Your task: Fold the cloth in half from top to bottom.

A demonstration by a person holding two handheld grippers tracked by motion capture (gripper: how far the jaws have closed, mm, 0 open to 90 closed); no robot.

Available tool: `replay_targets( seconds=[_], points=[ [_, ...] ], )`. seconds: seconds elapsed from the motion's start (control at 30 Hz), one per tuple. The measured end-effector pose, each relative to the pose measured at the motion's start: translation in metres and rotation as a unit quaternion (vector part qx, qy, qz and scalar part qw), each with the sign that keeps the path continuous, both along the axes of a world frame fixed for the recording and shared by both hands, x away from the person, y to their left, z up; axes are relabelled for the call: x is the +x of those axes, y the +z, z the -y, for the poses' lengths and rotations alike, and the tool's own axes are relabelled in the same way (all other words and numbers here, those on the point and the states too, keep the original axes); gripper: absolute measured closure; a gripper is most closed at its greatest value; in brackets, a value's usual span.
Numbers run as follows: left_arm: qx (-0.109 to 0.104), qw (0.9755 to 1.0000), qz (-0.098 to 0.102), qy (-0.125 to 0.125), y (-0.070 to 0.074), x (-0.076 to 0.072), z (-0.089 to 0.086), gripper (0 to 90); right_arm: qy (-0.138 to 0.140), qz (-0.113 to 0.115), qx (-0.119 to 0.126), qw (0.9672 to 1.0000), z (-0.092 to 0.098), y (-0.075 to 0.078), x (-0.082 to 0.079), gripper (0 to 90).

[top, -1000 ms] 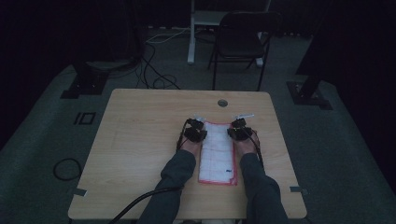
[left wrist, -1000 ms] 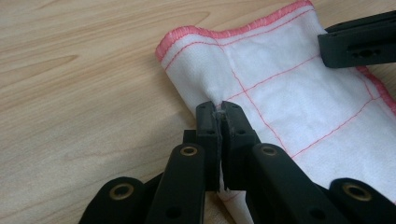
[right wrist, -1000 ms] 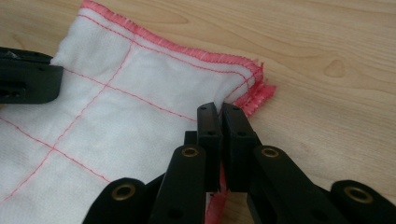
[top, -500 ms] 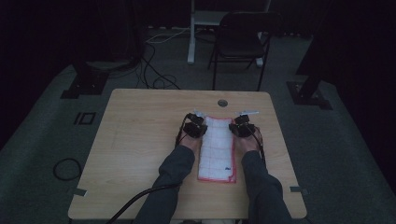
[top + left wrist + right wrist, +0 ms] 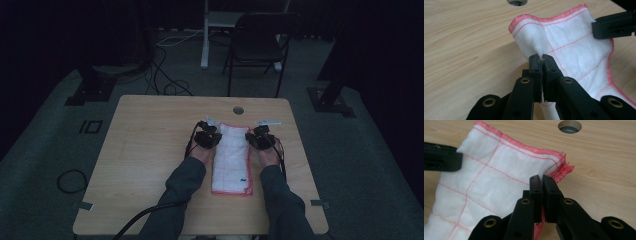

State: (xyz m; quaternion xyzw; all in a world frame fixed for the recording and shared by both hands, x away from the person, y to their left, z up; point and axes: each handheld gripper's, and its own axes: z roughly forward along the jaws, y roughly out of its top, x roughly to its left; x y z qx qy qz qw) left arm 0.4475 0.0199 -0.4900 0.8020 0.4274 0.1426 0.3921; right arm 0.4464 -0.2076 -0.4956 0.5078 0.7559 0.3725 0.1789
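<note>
High view: one light wooden table (image 5: 150,165), rectangular, with a round cable hole (image 5: 238,110) near its far edge. On it lies one white cloth (image 5: 231,159) with pink stitched border and a thin pink grid, folded into a long strip that runs from the person's edge toward the far side, right of the table's centre. Two forearms in dark grey sleeves come in from the near edge, one on each side of the cloth. Left tongs (image 5: 208,136) sit at the cloth's far left corner; right tongs (image 5: 260,135) at its far right corner. A black cable (image 5: 150,215) trails off the near edge of the table.

Left gripper view: left tongs (image 5: 540,60) closed tight, with a pinch of white fabric between the jaw tips. The cloth (image 5: 574,47) rises from the table at the pinch, its pink-hemmed corner curling up. The other tongs' black jaw (image 5: 614,25) touches the cloth's far edge at upper right.

Right gripper view: right tongs (image 5: 541,181) closed on the cloth (image 5: 499,177) just beside its layered pink corner, fabric lifted at the grip. The cable hole (image 5: 569,126) shows beyond.

Surroundings, high view: grey carpeted floor, a black chair (image 5: 257,45) behind the table, loose cables on the floor.
</note>
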Motion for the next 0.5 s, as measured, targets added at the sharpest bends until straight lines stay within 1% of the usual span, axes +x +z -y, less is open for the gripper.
replay_targets(
  seconds=[0.1, 0.2, 0.27, 0.4, 0.43, 0.5],
  points=[
    [-0.007, 1.0000, 0.002, -0.005, 0.001, -0.004, -0.001, 87.7, 0.011, 0.005, -0.009, 0.9999, 0.002, 0.001, -0.007, 87.7],
    [-0.010, 0.9999, 0.003, -0.009, 0.001, -0.009, -0.002, 87.8, 0.021, 0.009, -0.014, 0.9997, 0.004, 0.003, -0.014, 87.7],
    [-0.017, 0.9998, 0.000, -0.010, 0.001, -0.011, -0.003, 87.7, 0.026, 0.012, -0.016, 0.9995, 0.004, 0.004, -0.019, 87.7],
    [-0.031, 0.9995, -0.004, -0.008, 0.002, -0.018, -0.007, 87.7, 0.032, 0.014, -0.010, 0.9994, 0.004, 0.008, -0.026, 87.7],
    [-0.035, 0.9994, -0.005, -0.008, 0.002, -0.020, -0.009, 87.7, 0.035, 0.015, -0.011, 0.9992, 0.004, 0.008, -0.027, 87.6],
    [-0.035, 0.9993, -0.005, -0.009, 0.003, -0.023, -0.011, 87.7, 0.037, 0.013, -0.009, 0.9992, 0.003, 0.010, -0.030, 87.7]
  ],
)
